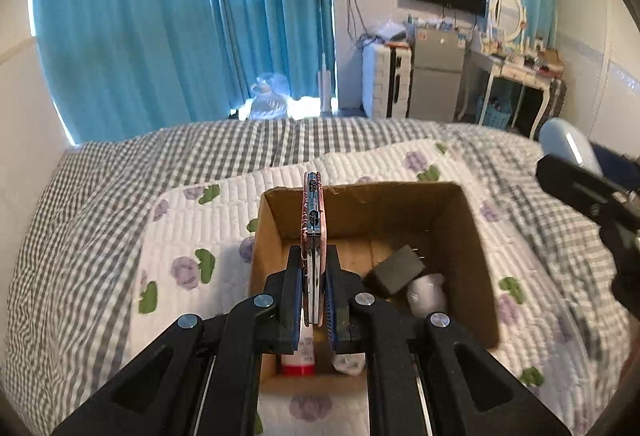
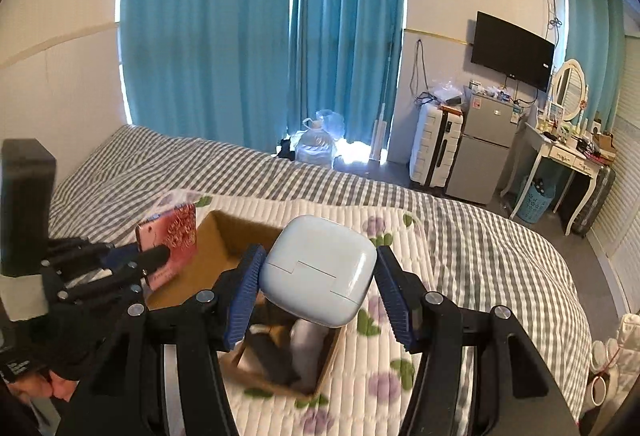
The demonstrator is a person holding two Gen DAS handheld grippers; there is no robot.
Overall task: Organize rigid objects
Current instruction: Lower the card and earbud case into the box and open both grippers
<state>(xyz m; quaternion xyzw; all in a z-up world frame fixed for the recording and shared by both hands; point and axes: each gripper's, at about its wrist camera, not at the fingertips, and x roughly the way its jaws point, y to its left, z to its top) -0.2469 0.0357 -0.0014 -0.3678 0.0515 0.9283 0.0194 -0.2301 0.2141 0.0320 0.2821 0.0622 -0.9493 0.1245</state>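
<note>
The left claw pinched a thin pink patterned case on edge, held above the open cardboard box on the quilt near the bed's middle. The right claw gripped a pale blue rounded case over the same box. Inside lay a black block and a white tube.

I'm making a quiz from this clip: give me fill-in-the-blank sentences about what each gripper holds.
The left gripper is shut on a pink ____.
The right gripper holds a pale blue case above a cardboard ____.
Both are above a ____.

Missing words: phone; box; bed
</note>
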